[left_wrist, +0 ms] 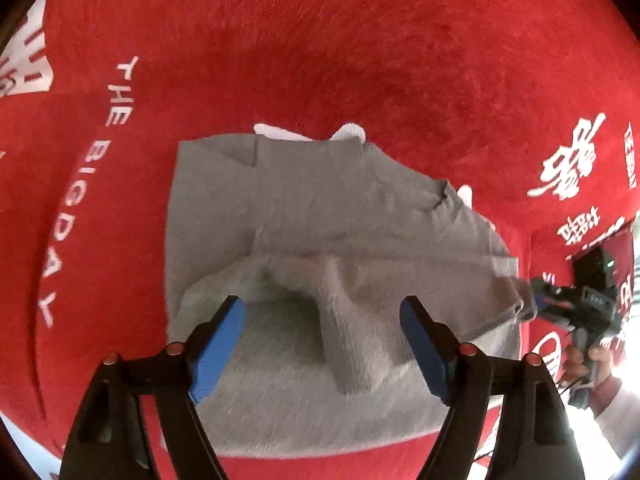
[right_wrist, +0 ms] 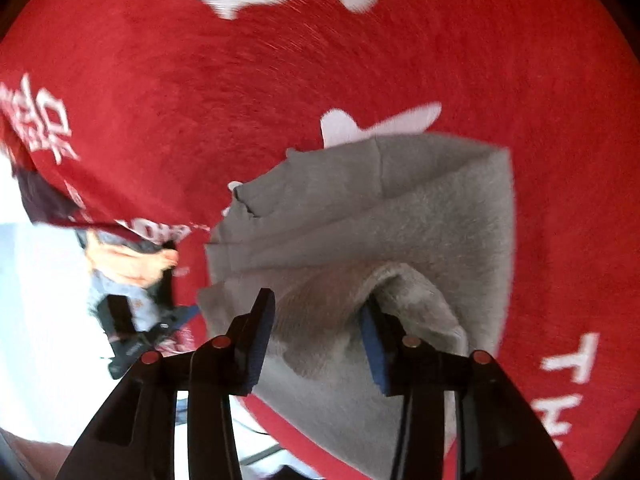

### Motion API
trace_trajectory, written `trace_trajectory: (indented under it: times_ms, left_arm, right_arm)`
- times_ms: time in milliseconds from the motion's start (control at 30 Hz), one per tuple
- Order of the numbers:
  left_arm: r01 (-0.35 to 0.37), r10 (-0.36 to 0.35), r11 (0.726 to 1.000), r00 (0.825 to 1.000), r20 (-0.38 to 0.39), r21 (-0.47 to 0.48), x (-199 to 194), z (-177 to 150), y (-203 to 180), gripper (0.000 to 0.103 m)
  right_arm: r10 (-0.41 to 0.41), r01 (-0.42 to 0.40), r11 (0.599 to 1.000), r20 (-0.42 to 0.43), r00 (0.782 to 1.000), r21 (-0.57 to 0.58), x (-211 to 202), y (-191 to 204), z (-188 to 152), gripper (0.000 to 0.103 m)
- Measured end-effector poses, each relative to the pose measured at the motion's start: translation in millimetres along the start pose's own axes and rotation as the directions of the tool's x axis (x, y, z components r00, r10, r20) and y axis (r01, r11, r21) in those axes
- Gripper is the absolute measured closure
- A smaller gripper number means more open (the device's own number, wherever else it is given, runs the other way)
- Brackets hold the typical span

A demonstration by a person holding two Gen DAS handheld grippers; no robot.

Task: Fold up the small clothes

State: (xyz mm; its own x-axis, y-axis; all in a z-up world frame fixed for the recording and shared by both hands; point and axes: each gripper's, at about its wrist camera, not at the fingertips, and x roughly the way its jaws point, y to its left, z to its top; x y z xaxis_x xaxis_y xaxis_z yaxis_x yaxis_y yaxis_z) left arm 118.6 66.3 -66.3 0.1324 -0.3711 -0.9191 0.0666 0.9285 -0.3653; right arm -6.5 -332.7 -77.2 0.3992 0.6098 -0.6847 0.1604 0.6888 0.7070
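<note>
Left wrist: one grey garment (left_wrist: pixel 312 208), two grippers.

Black claws (left_wrist: pixel 322 322), blue pads (left_wrist: pixel 218 348), red screws

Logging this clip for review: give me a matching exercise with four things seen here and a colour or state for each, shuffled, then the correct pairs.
Things:
1. cloth on the table
2. garment
3. left gripper
4. pads on the fingers

Colour or state:
A. grey, fleecy underside turned up in a fold
B. blue
C. red with white lettering
D. open, a ridge of fabric between the fingers, untouched

Pairs: 1-C, 2-A, 3-D, 4-B
</note>
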Motion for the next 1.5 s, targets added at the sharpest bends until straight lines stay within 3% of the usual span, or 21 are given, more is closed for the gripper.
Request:
trace_trajectory:
  times_ms: [100,167,300,367,433,500,533,567,633,700,800,933,1033,1133,1167,1200,1233,1400,1500]
  left_arm:
    - [0.007,-0.007,1.000,0.998,-0.056,-0.001,-0.4,-12.5,0.6,0.022]
    - [0.037,-0.038,0.999,0.993,-0.108,-0.014,7.5,-24.2,1.0,0.022]
    - [0.140,-0.147,0.989,0.971,-0.188,-0.051,34.5,-39.1,-10.0,0.022]
    - [0.197,-0.208,0.978,0.955,-0.210,-0.072,48.9,-40.7,-19.2,0.022]
    - [0.212,-0.223,0.974,0.953,-0.205,-0.076,56.5,-38.5,-26.5,0.022]
    - [0.211,-0.223,0.974,0.956,-0.189,-0.082,60.8,-31.9,-31.6,0.022]
    - [0.211,-0.222,0.974,0.959,-0.174,-0.084,60.9,-27.4,-32.8,0.022]
    - [0.202,-0.213,0.976,0.966,-0.147,-0.086,59.4,-19.0,-33.2,0.022]
    - [0.178,-0.185,0.980,0.980,-0.078,-0.090,52.0,1.8,-33.2,0.022]
    - [0.141,-0.142,0.986,0.990,-0.008,-0.090,41.6,21.5,-32.6,0.022]
    - [0.059,-0.055,0.996,0.995,0.080,-0.059,24.8,42.2,-33.9,0.022]
    - [-0.052,0.053,0.999,0.992,0.113,-0.009,10.2,44.0,-32.6,0.022]
    - [-0.105,0.105,0.994,0.991,0.084,0.003,12.8,31.6,-27.1,0.022]
    - [-0.141,0.140,0.990,0.989,0.057,0.008,19.0,22.1,-23.6,0.022]
    - [-0.156,0.155,0.988,0.987,0.048,0.010,18.6,17.5,-18.7,0.022]
    - [-0.171,0.170,0.985,0.984,0.043,0.010,20.5,14.9,-17.6,0.022]
    - [-0.183,0.182,0.983,0.982,0.042,0.011,22.6,12.6,-18.1,0.023]
    - [-0.192,0.190,0.980,0.980,0.061,0.046,29.3,23.1,-27.3,0.022]
    - [-0.241,0.235,0.962,0.970,0.055,0.130,50.2,36.4,-40.6,0.022]
  right_arm:
    - [-0.151,0.156,0.979,0.044,0.988,-0.134,-18.3,19.0,-10.4,0.056]
    - [-0.274,0.286,0.925,0.083,0.958,-0.249,-26.1,31.6,-21.3,0.056]
    - [-0.444,0.449,0.754,0.132,0.886,-0.480,-16.1,48.2,-44.3,0.056]
    - [-0.489,0.475,0.672,0.141,0.861,-0.568,0.5,54.1,-51.3,0.056]
    - [-0.528,0.494,0.578,0.165,0.833,-0.650,22.0,61.6,-54.2,0.056]
    - [-0.529,0.500,0.541,0.189,0.827,-0.676,31.0,66.2,-49.2,0.058]
    - [-0.523,0.508,0.545,0.204,0.828,-0.667,33.1,68.2,-42.4,0.058]
    - [-0.512,0.514,0.574,0.211,0.833,-0.638,34.5,68.5,-31.6,0.058]
    - [-0.480,0.511,0.677,0.209,0.852,-0.530,30.0,62.4,-3.3,0.058]
    - [-0.456,0.498,0.755,0.205,0.866,-0.427,25.5,54.8,18.4,0.058]
    - [-0.414,0.455,0.843,0.195,0.889,-0.287,7.8,38.8,44.8,0.058]
    - [-0.362,0.392,0.884,0.160,0.919,-0.253,-10.4,31.9,42.9,0.058]
    - [-0.321,0.335,0.915,0.095,0.942,-0.227,-9.9,20.4,30.5,0.058]
    - [-0.309,0.308,0.931,0.025,0.951,-0.195,3.2,3.6,20.7,0.058]
    - [-0.309,0.303,0.934,-0.001,0.951,-0.187,11.6,-1.3,18.7,0.061]
    - [-0.314,0.307,0.933,-0.010,0.949,-0.187,16.1,-3.9,18.1,0.085]
    - [-0.340,0.333,0.922,0.001,0.941,-0.197,17.7,-4.4,17.8,0.092]
    - [-0.328,0.322,0.928,-0.002,0.945,-0.187,15.0,-9.3,27.2,0.092]
    - [-0.274,0.268,0.955,-0.031,0.961,-0.130,12.3,-19.4,30.9,0.083]
